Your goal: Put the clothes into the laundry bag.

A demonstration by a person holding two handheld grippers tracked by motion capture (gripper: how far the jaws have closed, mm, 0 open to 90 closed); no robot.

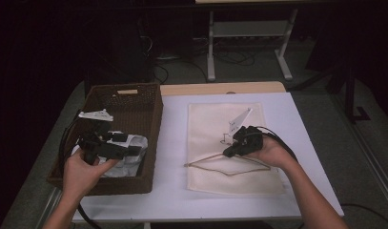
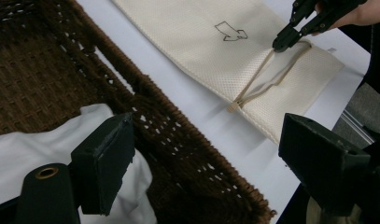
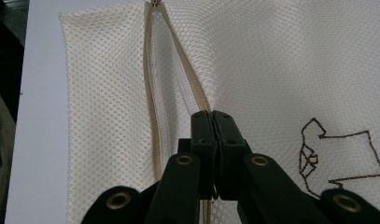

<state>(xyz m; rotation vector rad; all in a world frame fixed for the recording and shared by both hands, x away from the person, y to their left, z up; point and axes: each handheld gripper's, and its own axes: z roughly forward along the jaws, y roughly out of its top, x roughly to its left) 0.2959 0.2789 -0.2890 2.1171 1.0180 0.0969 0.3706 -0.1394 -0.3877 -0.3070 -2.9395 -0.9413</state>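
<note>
We held the right tongs (image 3: 211,116) clamped on the mesh laundry bag's (image 3: 271,70) zipper edge (image 3: 197,95). Our left tongs (image 2: 201,154) gaped wide and empty over the wicker basket (image 2: 178,140), above white cloth (image 2: 19,144).

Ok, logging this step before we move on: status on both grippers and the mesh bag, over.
Right gripper shut on zipper edge of mesh bag, opening pulled apart. Left gripper open over white cloth in wicker basket. Nothing in the way.

A cream mesh laundry bag (image 1: 229,143) lies flat on the white table, its tan zipper (image 3: 152,93) gaping open, one edge pinched at the right gripper's (image 3: 217,116) tips.
</note>
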